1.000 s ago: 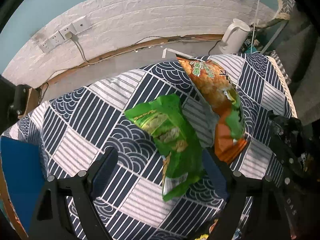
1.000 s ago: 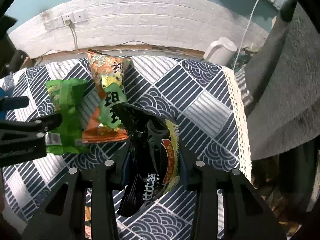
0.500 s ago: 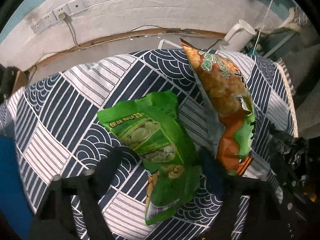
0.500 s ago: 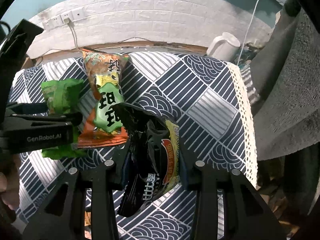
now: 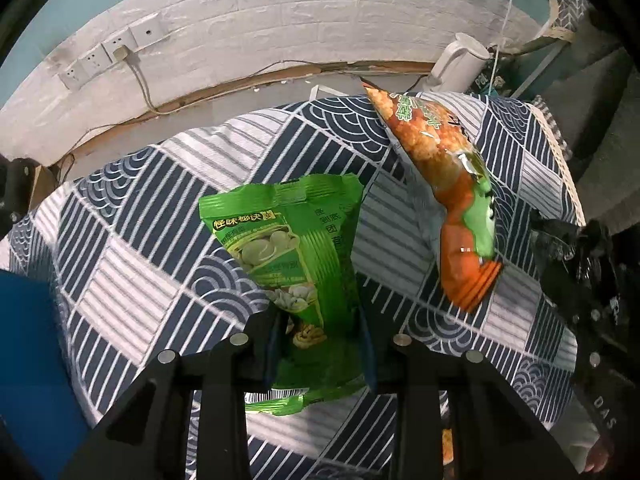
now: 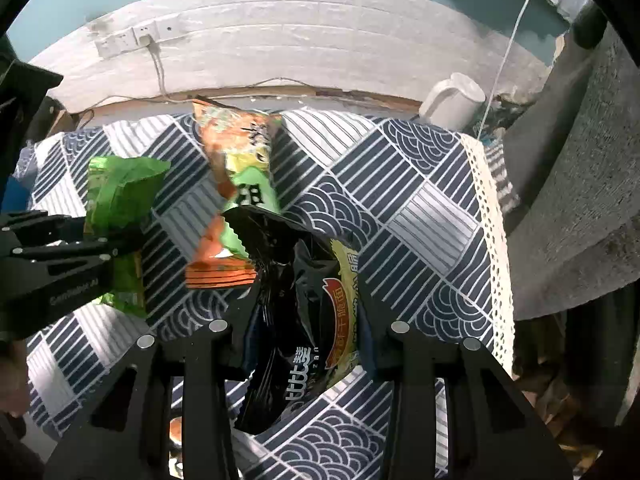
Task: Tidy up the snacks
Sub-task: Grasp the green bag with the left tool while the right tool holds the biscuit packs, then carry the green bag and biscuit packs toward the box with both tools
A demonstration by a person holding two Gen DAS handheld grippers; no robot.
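Left gripper (image 5: pixel 320 320) now pinching green bag (image 5: pixel 296 248), patterned cloth (image 5: pixel 132 280) below.

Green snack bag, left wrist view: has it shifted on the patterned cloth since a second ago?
Yes. The green snack bag now stands steeper between the closed fingers of the left gripper, its top edge raised off the patterned cloth.

A green snack bag (image 5: pixel 298 276), crumpled, stands at the frame's centre, an orange-and-green snack bag (image 5: pixel 452 196) lies lengthwise at upper right, and a black snack bag (image 6: pixel 304 320) stands creased at the right wrist view's lower centre.
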